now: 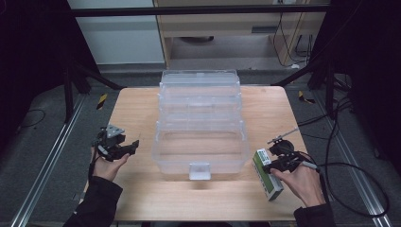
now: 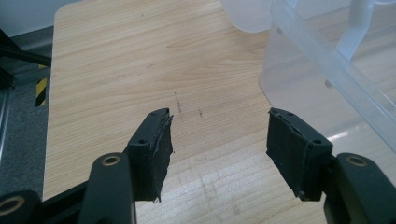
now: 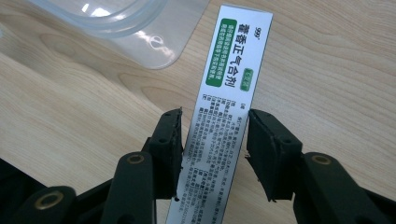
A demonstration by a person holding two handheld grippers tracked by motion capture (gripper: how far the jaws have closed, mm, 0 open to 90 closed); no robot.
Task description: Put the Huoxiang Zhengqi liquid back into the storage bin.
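The right gripper (image 3: 214,140) points down at a box (image 3: 225,121) lying flat near the table's (image 1: 142,198) right front corner. Its jaws sit on both sides of the box, barely touching. The left gripper (image 2: 218,144) rests by the left edge, jaws wide.

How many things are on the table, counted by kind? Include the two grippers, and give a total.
Clear plastic organizer box: 1
Green and white medicine carton: 1
Grippers: 2, the left gripper with nothing between its jaws, and the right gripper with its jaws either side of the carton
Total: 4
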